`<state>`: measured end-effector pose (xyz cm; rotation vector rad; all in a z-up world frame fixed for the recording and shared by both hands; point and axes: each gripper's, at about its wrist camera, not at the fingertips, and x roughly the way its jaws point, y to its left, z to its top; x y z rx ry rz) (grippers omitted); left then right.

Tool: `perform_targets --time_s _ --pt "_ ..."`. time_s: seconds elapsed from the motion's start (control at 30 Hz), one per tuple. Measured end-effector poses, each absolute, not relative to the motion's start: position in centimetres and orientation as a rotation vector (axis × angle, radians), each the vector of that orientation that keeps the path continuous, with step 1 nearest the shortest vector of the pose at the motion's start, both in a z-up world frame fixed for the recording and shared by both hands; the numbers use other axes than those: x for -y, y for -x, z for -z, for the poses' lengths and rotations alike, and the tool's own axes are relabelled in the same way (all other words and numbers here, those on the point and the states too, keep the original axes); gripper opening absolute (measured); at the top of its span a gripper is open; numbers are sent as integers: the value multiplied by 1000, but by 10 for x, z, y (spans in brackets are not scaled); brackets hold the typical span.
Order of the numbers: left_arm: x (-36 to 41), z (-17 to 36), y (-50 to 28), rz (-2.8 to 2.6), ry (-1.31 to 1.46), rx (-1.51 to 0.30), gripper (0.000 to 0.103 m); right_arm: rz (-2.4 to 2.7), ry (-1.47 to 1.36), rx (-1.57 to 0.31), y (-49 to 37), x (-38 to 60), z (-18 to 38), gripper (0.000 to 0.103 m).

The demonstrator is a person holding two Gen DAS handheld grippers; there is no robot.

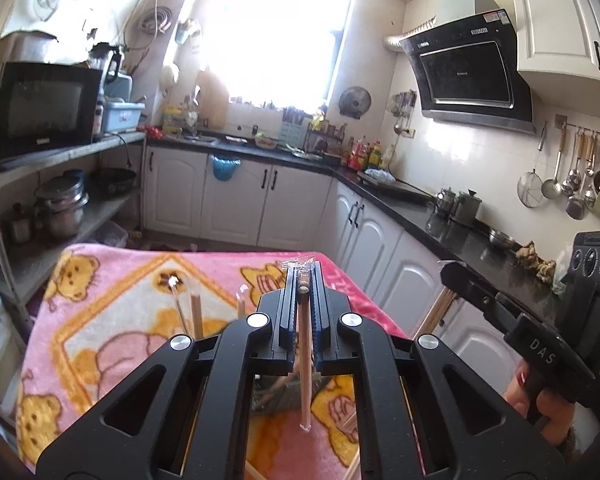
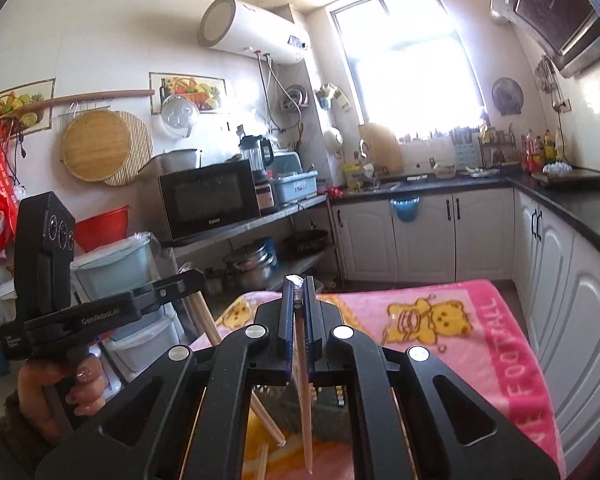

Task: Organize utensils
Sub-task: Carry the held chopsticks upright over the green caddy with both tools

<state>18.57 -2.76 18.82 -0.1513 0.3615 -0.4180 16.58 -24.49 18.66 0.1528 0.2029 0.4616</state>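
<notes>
A table draped in a pink cartoon-bear blanket [image 1: 112,292] takes up the foreground of a narrow kitchen, with white cabinets and a dark countertop [image 1: 399,204] running round behind it. The soft blanket probably serves as a padded work surface that keeps thin utensils from rolling or clattering.

Low on the table, seen through the frames of both tools, sits a dark mesh basket [image 2: 331,412], most likely the place where the utensils get sorted; its contents are too hidden to list. Several loose wrapped chopsticks [image 1: 188,312] lie beside it on the blanket, still to be dealt with.

The left gripper [image 1: 303,276] is clenched on a wrapped chopstick [image 1: 304,364], pinched near its upper end so the long shaft hangs down between the jaws toward the basket. The clear wrapper bunches up at the fingertips. The right gripper [image 2: 298,284] is likewise clamped on its own wrapped chopstick [image 2: 303,392], which dangles point-down over the basket area. Holding each stick near the top lets it swing close to vertical, which would make it easier to drop tip-first into a holder.

Each tool is visible in the other's view, carried side by side in a person's hands [image 2: 60,384], held above the table rather than touching it.
</notes>
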Motion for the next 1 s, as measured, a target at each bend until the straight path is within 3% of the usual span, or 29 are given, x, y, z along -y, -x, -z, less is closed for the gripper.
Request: perform_targets --time_s 0.47,1.0 --pt "-1 -212 -208 278 162 -286 3 -444 -128 -123 -192 234 -224 5" --pt "-17 -171 -242 184 195 -317 4 -398 -143 -125 -234 231 -208 5"
